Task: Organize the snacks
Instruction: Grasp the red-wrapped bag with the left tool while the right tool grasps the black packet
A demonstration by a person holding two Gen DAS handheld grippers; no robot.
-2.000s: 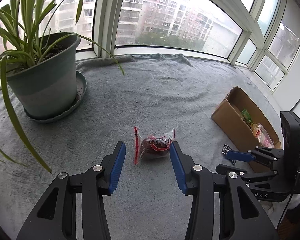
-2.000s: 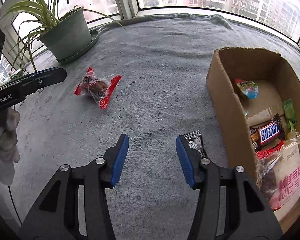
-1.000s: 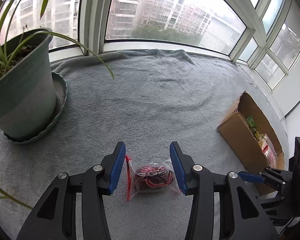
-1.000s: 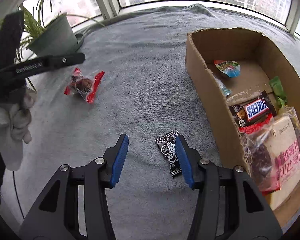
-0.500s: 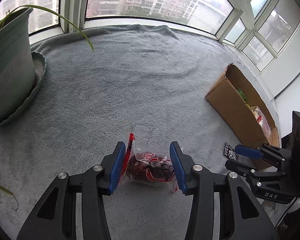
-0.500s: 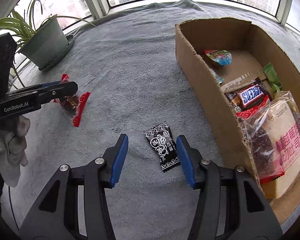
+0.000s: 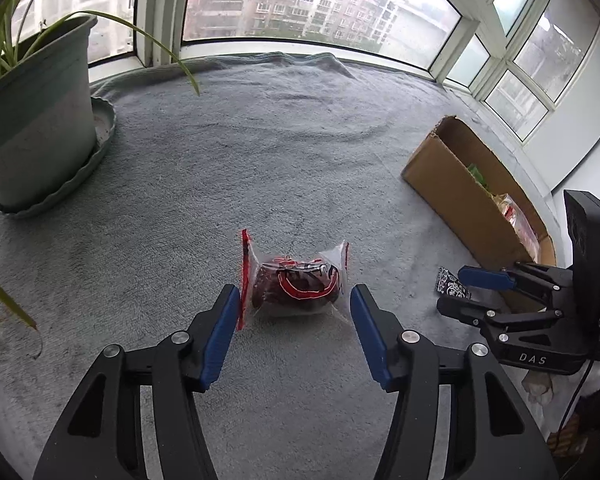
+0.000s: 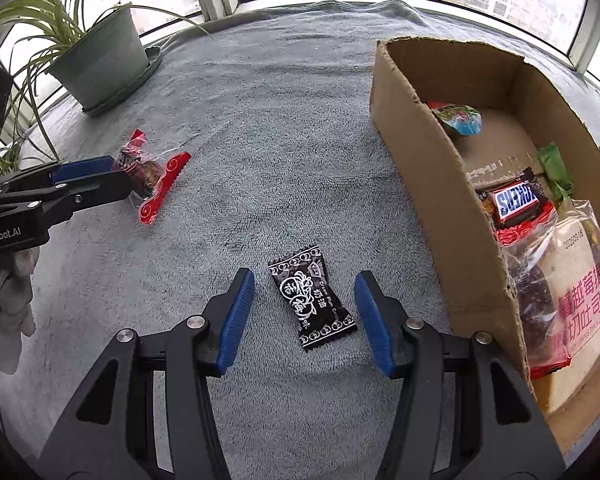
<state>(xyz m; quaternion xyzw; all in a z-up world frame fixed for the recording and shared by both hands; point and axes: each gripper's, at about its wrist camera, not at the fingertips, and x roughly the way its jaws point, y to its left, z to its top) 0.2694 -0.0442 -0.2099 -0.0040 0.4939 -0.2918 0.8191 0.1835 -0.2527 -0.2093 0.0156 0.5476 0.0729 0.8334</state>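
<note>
A clear snack bag with red edges (image 7: 296, 286) lies on the grey blanket between the open fingers of my left gripper (image 7: 294, 308); the left fingertip touches its red edge. It also shows in the right wrist view (image 8: 150, 172) with the left gripper (image 8: 96, 176) around it. A black candy wrapper (image 8: 312, 304) lies between the open fingers of my right gripper (image 8: 304, 294), untouched. In the left wrist view the wrapper (image 7: 450, 286) sits by the right gripper (image 7: 474, 290). The cardboard box (image 8: 420, 152) at the right holds several snacks.
A potted plant (image 7: 32, 128) on a saucer stands at the far left by the windows; it also shows in the right wrist view (image 8: 100, 64). The cardboard box (image 7: 444, 184) lies to the right. The grey blanket (image 7: 260, 140) covers the whole ledge.
My left gripper has kept the red-edged bag between its open fingers. My right gripper has moved forward so the black wrapper now lies between its fingers.
</note>
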